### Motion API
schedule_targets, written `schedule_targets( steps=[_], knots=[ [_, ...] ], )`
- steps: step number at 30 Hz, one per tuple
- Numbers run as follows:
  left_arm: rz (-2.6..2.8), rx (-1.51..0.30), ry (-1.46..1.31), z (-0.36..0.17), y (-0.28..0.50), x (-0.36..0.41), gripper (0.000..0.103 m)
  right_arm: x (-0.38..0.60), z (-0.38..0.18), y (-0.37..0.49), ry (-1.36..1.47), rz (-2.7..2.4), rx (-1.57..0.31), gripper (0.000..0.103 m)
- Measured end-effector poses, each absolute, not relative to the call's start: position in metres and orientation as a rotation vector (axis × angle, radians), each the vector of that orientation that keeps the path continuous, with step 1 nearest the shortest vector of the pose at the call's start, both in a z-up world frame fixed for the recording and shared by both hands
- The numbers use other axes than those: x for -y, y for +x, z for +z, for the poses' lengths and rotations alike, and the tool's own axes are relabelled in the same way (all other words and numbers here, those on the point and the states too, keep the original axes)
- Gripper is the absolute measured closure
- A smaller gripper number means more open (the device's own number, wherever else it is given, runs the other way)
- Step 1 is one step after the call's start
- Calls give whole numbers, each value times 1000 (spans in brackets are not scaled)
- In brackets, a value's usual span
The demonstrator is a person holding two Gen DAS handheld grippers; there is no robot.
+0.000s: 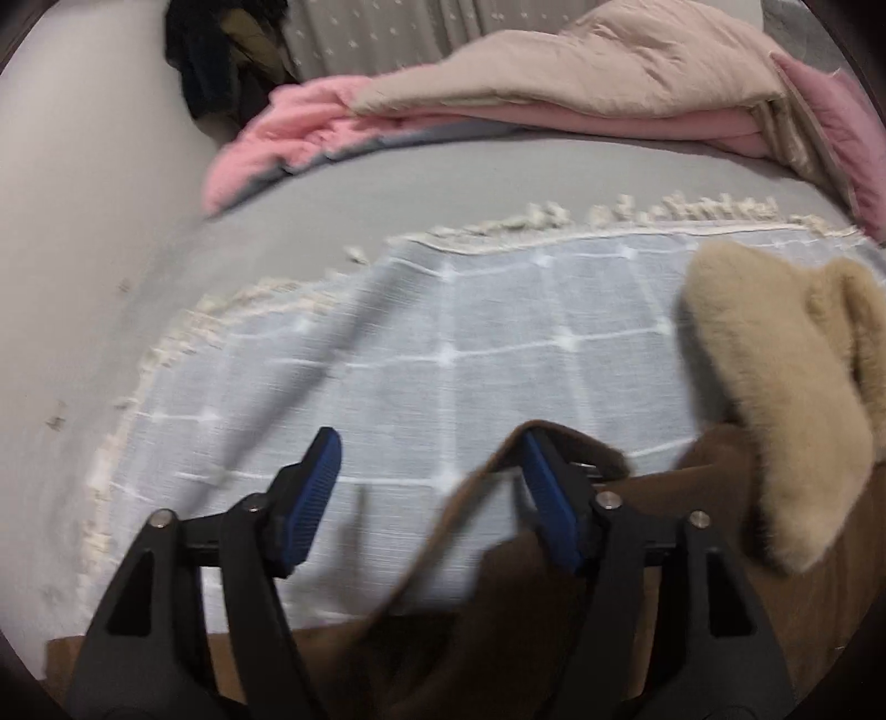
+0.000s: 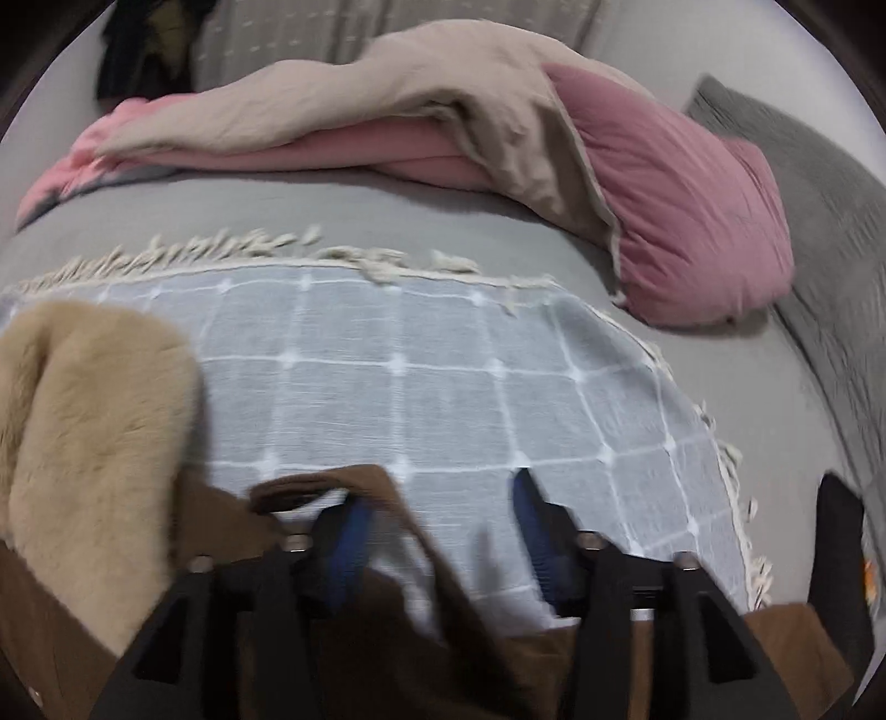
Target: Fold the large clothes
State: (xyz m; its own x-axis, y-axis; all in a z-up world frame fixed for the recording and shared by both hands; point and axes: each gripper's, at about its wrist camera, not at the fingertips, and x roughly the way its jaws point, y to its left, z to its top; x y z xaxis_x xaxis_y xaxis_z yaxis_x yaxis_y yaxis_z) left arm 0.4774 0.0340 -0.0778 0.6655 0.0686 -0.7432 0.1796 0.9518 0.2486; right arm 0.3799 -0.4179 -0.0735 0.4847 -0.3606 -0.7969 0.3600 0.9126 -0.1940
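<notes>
A brown coat (image 1: 720, 498) with a tan fur lining (image 1: 775, 387) lies at the near edge of a pale blue checked throw (image 1: 470, 343). In the left wrist view, my left gripper (image 1: 426, 448) stands open over the throw. A blurred brown coat edge drapes over its right finger, with no pad pressing on it. In the right wrist view, the coat (image 2: 387, 637) and its fur (image 2: 94, 399) fill the lower left. My right gripper (image 2: 437, 493) is open too, and a brown flap lies across its left finger (image 2: 349, 531).
The throw (image 2: 387, 343), fringed in cream, covers a grey bed (image 1: 443, 177). A pink and beige duvet (image 1: 609, 72) is heaped at the far side, with a pink pillow (image 2: 681, 221) and a grey blanket (image 2: 803, 194) to the right. Dark clothes (image 1: 210, 50) hang at the far left.
</notes>
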Motion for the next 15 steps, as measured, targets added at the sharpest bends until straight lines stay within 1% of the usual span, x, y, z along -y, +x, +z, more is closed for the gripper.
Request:
schedule_targets(
  steps=[3,6,8,9,11,13,15],
  knots=[
    [-50,-824,286,-73,469,-56,29,437,-69,361,78,-389,-948,40],
    [-48,-758,210,-61,446,-81,28,441,-67,332,124,-348,-911,40],
    [-73,-720,159,-57,424,-96,23,439,-64,305,138,-317,-862,40],
    [-86,-716,145,-59,416,-101,17,435,-64,296,143,-291,-849,39],
    [-94,-758,148,-73,403,-109,16,436,-69,272,150,-264,-826,38],
    [-60,-832,150,-88,396,-121,16,450,-78,255,162,-316,-861,37],
    [-56,-870,87,-89,383,-135,16,478,-79,228,248,-363,-879,37]
  ],
)
